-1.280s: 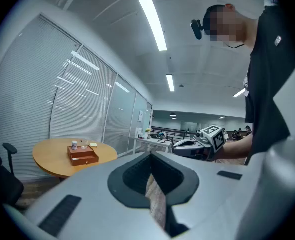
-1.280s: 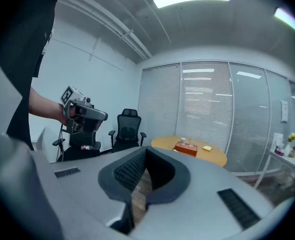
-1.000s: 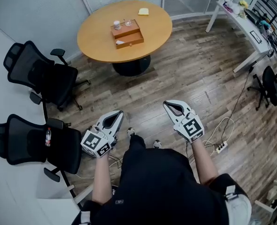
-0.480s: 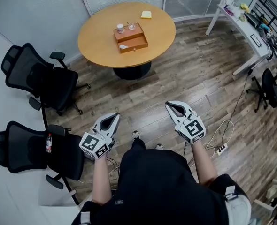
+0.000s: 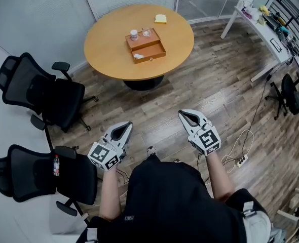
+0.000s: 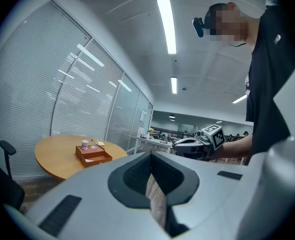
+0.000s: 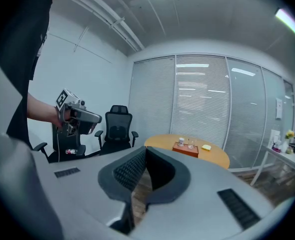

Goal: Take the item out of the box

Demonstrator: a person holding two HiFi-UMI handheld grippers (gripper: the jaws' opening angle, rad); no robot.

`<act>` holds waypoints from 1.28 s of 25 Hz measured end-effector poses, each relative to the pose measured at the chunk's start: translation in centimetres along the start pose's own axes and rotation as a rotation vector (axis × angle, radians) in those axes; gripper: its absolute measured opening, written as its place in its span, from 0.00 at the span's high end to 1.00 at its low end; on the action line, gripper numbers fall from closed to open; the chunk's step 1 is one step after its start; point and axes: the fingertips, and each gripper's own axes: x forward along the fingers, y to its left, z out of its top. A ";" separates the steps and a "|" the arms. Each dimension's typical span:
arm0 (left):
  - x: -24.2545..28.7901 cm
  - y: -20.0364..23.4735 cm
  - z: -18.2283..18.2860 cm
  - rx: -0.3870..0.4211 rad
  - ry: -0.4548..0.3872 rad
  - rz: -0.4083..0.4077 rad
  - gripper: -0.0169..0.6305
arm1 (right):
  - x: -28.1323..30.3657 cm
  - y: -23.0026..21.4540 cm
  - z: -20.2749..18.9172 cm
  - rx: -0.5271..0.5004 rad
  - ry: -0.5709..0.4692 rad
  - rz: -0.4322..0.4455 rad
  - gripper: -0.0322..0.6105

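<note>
Two grippers, the left gripper (image 5: 126, 126) and the right gripper (image 5: 183, 114), are carried out in front of the person, each with its jaws pressed together and nothing between them. Over the last second the round table (image 5: 106, 47) has slid lower and closer in the head view while the grippers kept their spot in frame. So the person seems to be walking up to it, and the task itself is not yet begun. The box (image 5: 146, 46) sits about mid-table, its open tray facing the near edge with a small pale item (image 5: 138, 56) at the tray's left end, too small to identify. Bare floor (image 5: 190, 92) lies open up to the table's near edge. The office chairs (image 5: 45, 92) stand off to the left, and a power strip (image 5: 238, 159) lies on the floor to the right, apart from the straight path.
</note>
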 end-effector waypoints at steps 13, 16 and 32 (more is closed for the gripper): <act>0.6 5.0 0.1 -0.030 0.030 -0.072 0.96 | 3.4 0.1 0.4 0.075 0.036 -0.035 0.94; 0.8 5.9 -0.2 -0.041 0.037 -0.070 0.96 | 3.5 -0.5 0.4 0.103 0.036 -0.031 0.94; 4.9 9.3 -0.1 -0.045 0.084 -0.035 0.96 | 7.8 -6.2 -1.3 0.045 0.102 -0.008 0.94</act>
